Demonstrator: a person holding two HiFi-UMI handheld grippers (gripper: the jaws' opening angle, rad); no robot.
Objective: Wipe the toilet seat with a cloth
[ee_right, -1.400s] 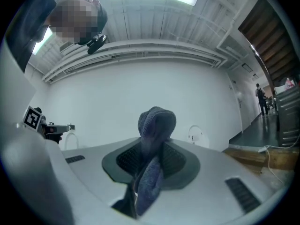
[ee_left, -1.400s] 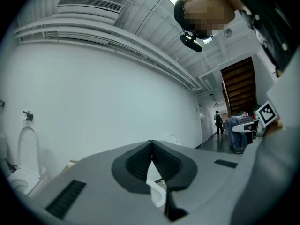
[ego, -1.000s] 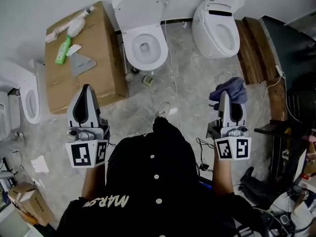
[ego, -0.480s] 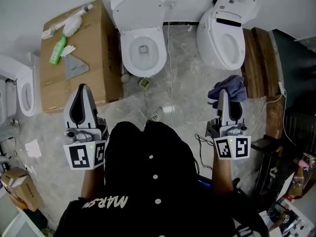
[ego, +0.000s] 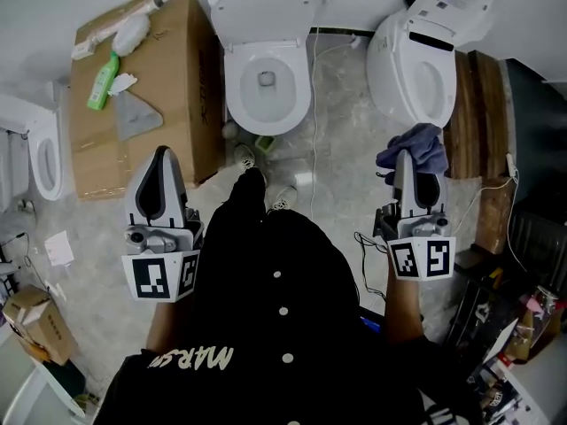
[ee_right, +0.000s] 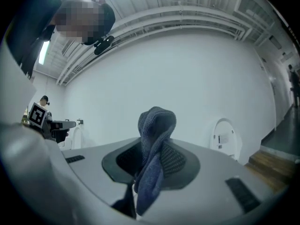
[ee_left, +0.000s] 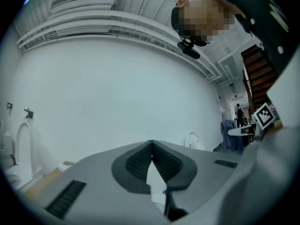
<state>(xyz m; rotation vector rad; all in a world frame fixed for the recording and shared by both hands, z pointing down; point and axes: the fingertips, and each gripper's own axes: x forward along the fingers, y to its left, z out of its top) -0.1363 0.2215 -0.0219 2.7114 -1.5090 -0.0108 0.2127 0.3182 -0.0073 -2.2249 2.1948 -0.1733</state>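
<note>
Wiping progress, head view: not begun by the look of it; toilet seat (ego: 239, 91) is down on the bowl, lid up, nothing touching it
Cloth, head view: blue cloth (ego: 413, 146) bunched at the tip of the right gripper (ego: 406, 161), well apart from the seat, off to its right
Left gripper, head view: left gripper (ego: 162, 161) hangs over the edge of a cardboard box (ego: 173, 78), carries nothing
Left to do: judged, bring cloth to the seat, then wipe all round the ring
Around: green bottle (ego: 103, 81), grey rag (ego: 135, 113) and brush (ego: 131, 30) on the box; second toilet (ego: 427, 60) at right, third (ego: 40, 162) at left
In the way: white cable (ego: 312, 104) on the floor beside the bowl, small item (ego: 264, 142) at its base, person's shoe (ego: 244, 156) near it
Left gripper view: jaws pressed together, nothing between them; bare white wall ahead
Right gripper view: jaws clamp the cloth (ee_right: 154, 139), a fold sticking up past the tips, the rest hanging below; wall ahead, seat not in sight
</note>
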